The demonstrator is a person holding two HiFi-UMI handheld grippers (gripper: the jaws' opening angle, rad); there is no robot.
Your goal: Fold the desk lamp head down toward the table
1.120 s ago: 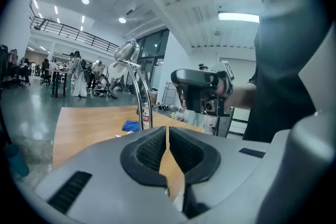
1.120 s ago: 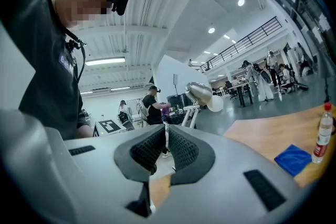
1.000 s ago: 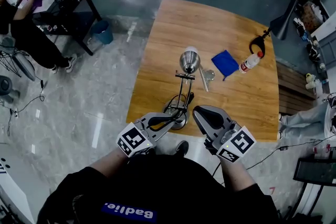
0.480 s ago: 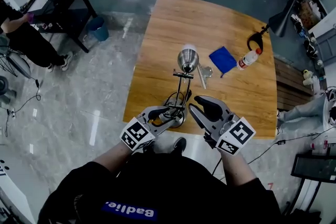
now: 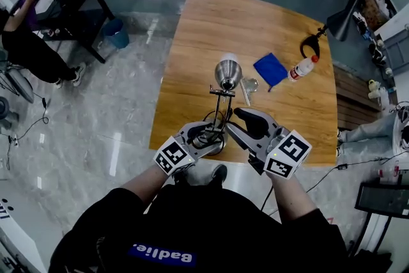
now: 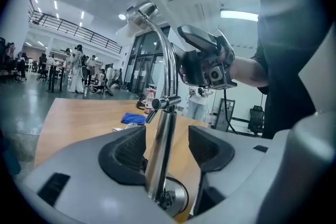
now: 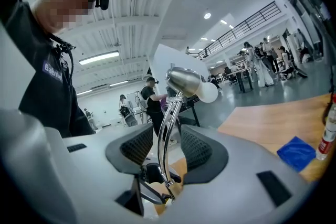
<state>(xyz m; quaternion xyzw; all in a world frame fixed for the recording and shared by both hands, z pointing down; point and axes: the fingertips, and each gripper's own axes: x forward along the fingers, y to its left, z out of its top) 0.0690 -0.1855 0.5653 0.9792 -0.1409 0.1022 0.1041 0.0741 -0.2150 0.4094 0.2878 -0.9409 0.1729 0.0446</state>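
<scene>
The left hand-held gripper (image 5: 203, 135) has come forward over the near edge of the counter (image 5: 211, 29) in the last second and now straddles the post (image 6: 160, 149) of the lamp (image 5: 223, 99) low down, just above the base (image 6: 177, 198). Its jaws stand apart, the post close by the left pad with a clear gap at the right one. The lamp stands at the near edge, toward the near-left corner, its head (image 5: 229, 73) raised as before, bulb toward the far edge. The right hand-held gripper (image 5: 238, 123) has likewise closed in, and its jaws, also apart, have the twin-rod arm (image 7: 167, 134) between them unclamped. So the approach looks done and the fold not begun; I judge the left is placed to steady the lamp and the right to press the arm down. Toward the right edge lie a cloth (image 5: 270, 69) and a bottle (image 5: 303, 70). In the head view the left gripper covers most of the base, and whether its left pad touches the post cannot be told
</scene>
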